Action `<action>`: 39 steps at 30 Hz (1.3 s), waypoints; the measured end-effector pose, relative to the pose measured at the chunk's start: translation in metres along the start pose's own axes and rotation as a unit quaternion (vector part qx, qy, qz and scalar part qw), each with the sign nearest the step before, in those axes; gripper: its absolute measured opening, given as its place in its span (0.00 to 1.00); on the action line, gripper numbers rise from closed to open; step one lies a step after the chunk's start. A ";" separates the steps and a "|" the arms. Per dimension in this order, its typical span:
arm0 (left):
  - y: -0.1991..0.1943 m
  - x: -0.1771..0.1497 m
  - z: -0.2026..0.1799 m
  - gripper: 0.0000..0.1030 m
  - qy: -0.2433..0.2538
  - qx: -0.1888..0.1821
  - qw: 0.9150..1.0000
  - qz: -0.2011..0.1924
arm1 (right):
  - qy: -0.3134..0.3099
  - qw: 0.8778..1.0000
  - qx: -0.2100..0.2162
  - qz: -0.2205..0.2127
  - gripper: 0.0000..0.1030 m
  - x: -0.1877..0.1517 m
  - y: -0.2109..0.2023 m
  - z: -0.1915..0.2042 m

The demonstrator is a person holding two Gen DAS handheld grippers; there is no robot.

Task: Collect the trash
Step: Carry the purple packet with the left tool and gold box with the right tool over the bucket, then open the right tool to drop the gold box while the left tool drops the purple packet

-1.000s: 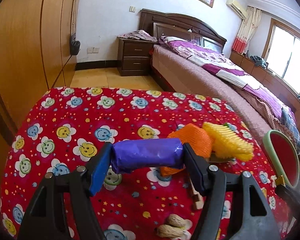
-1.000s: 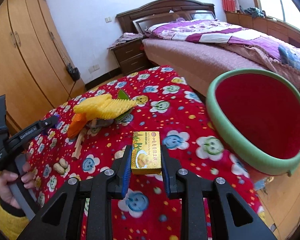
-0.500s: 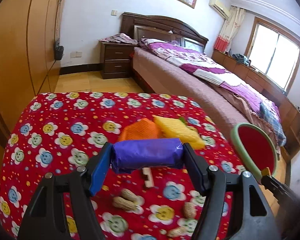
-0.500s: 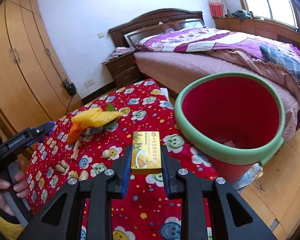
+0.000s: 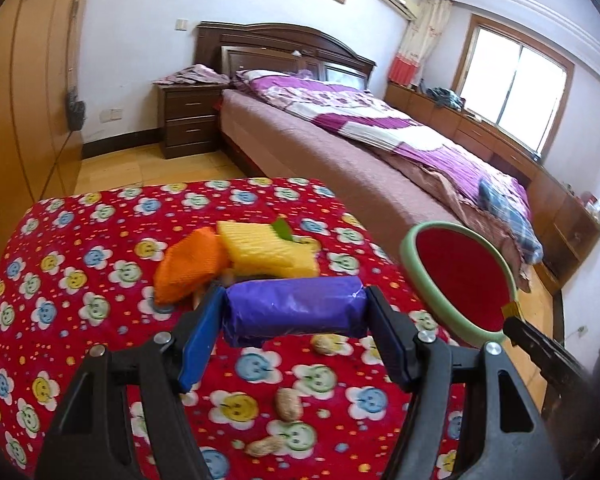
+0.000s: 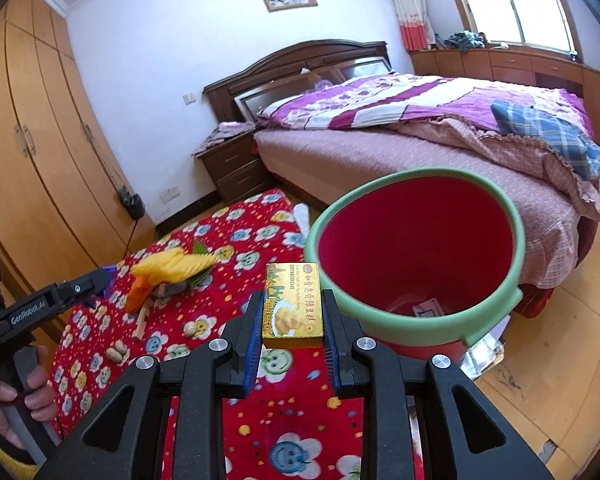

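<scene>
Both grippers have swung toward the red bucket (image 6: pixel 416 256) with its green rim, which now fills more of the right wrist view than a second ago and shows its inside, with a scrap lying at the bottom. In that view the right gripper (image 6: pixel 292 312) has its fingers set narrow and clamped on a small gold green-bean-cake box (image 6: pixel 293 306), held above the bench (image 6: pixel 204 256) edge just beside the bucket. Over the flowered red cloth, the left gripper (image 5: pixel 294 316) holds a purple wrapped roll (image 5: pixel 294 310) crosswise, its fingers spread wide and pressing on both ends. On the bench behind it lie an orange foam net (image 5: pixel 190 270) and a yellow foam net (image 5: pixel 268 250), touching each other, and several peanuts (image 5: pixel 288 402) sit nearer the camera.
</scene>
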State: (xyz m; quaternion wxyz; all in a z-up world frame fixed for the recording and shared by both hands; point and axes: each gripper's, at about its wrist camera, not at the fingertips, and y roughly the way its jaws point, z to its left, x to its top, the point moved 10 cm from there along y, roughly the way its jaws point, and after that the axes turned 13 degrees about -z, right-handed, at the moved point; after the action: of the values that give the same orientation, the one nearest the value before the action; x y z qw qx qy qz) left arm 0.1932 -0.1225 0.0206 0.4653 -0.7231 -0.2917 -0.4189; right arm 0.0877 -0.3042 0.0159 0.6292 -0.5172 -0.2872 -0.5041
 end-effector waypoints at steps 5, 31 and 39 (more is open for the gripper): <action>0.005 -0.001 -0.027 0.69 0.018 -0.022 1.000 0.006 | 0.003 1.000 -0.009 -0.014 0.26 0.012 -0.002 -0.014; 0.071 -0.019 -0.146 0.69 0.098 -0.100 0.990 0.033 | 0.042 0.995 -0.094 -0.015 0.26 0.026 0.030 -0.129; 0.094 -0.028 -0.166 0.69 0.107 -0.108 0.987 0.045 | 0.063 0.994 -0.094 -0.006 0.27 0.022 0.038 -0.147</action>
State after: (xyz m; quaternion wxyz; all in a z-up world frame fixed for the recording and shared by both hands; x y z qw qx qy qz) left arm 0.1998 -0.3132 -0.0084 0.4317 -0.7327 -0.1606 -0.5010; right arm 0.1071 -0.4518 -0.0229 0.5913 -0.5395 -0.2013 -0.5646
